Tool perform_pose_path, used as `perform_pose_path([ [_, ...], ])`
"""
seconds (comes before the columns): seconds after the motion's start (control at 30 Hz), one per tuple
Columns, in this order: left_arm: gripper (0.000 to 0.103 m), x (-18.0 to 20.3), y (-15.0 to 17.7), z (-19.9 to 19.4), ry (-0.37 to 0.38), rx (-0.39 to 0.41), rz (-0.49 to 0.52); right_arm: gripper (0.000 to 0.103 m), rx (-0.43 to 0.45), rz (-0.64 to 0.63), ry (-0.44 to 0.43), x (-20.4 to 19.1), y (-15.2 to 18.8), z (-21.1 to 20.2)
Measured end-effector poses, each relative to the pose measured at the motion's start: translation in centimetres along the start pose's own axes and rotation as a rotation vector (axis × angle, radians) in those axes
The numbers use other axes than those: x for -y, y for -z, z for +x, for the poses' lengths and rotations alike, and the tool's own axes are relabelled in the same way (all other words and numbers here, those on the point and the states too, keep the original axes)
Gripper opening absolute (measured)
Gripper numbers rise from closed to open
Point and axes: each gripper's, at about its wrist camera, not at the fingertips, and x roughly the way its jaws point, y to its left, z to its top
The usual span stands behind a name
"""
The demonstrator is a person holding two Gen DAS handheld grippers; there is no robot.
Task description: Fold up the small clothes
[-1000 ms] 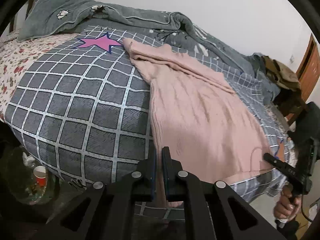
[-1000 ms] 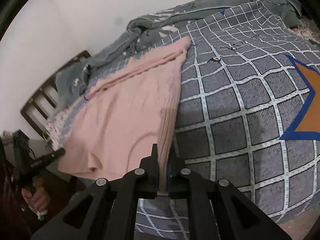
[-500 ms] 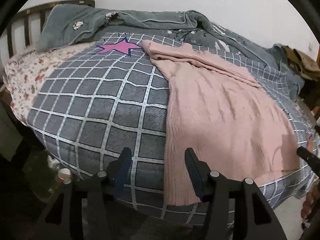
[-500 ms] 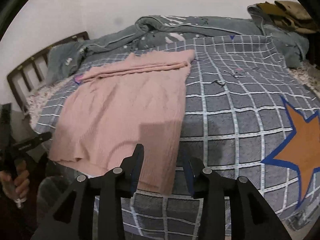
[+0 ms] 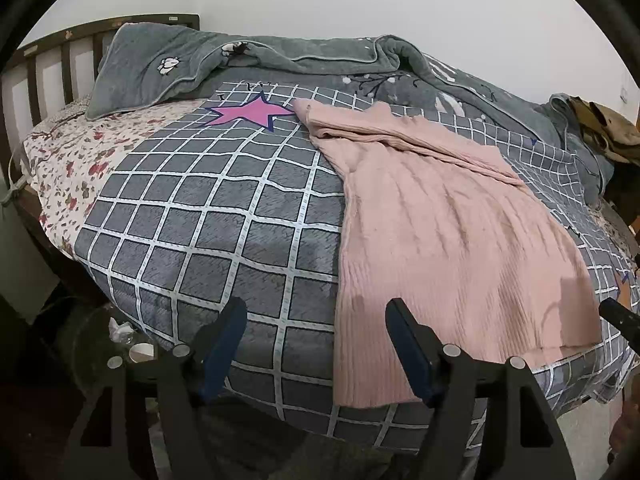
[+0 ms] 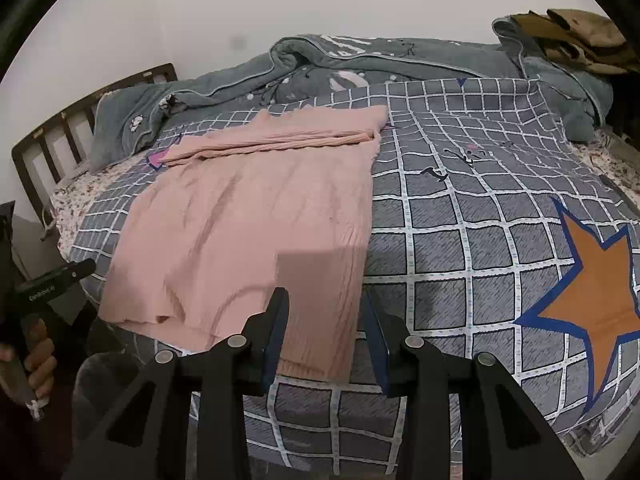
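Note:
A pink knit garment [image 5: 440, 232] lies spread flat on the grey checked bedcover [image 5: 208, 220], its hem hanging over the near edge of the bed. It also shows in the right wrist view [image 6: 256, 220], with a folded band across its far end. My left gripper [image 5: 316, 320] is open and empty, pulled back from the hem's left corner. My right gripper [image 6: 324, 312] is open and empty, just short of the hem's right corner. The left gripper's tip [image 6: 60, 276] shows at the left of the right wrist view.
A rumpled grey quilt [image 5: 320, 60] lies along the wall side of the bed. A wooden headboard [image 5: 48, 64] stands at the left. Brown clothes [image 6: 580, 36] sit piled at the far right. A paper cup [image 5: 140, 352] is on the floor by the bed.
Both grippers were shut on the garment's hem a second ago. Both have let go, opened and drawn back from the bed, leaving the garment lying flat.

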Motion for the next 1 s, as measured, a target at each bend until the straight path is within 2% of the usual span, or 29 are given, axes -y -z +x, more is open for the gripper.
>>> perform_pose_path([
  [0.07, 0.071, -0.1, 0.1, 0.0, 0.021, -0.003, -0.005, 0.040, -0.009, 0.009, -0.013, 0.1, 0.0, 0.0],
  [0.17, 0.073, -0.4, 0.5, -0.1, 0.091, 0.008, -0.027, 0.048, -0.019, 0.023, -0.028, 0.3, 0.1, 0.1],
  [0.37, 0.074, 0.3, 0.8, 0.9, 0.130, -0.049, -0.001, 0.048, -0.043, 0.037, -0.047, 0.3, 0.8, 1.0],
  [0.53, 0.073, 0.0, 0.9, 2.3, 0.164, -0.088, -0.056, 0.048, -0.049, 0.042, -0.046, 0.4, 1.3, 2.0],
  [0.6, 0.068, -0.2, 0.9, 3.2, 0.191, -0.119, -0.076, 0.048, -0.054, 0.047, -0.046, 0.6, 1.5, 2.4],
  [0.73, 0.064, -0.2, 0.8, 3.6, 0.209, -0.119, -0.075, 0.048, -0.072, 0.073, -0.064, 1.2, 1.9, 3.4],
  [0.87, 0.045, 0.0, 0.8, 3.6, 0.185, -0.120, -0.057, 0.046, -0.071, 0.091, -0.087, 1.3, 2.4, 3.7],
  [0.97, 0.028, -0.1, 1.0, 3.5, 0.210, -0.143, -0.069, 0.043, -0.067, 0.079, -0.095, 1.0, 2.8, 3.4],
  [1.0, 0.028, 0.0, 1.1, 3.5, 0.215, -0.149, -0.071, 0.043, -0.068, 0.073, -0.095, 0.9, 2.9, 3.3],
])
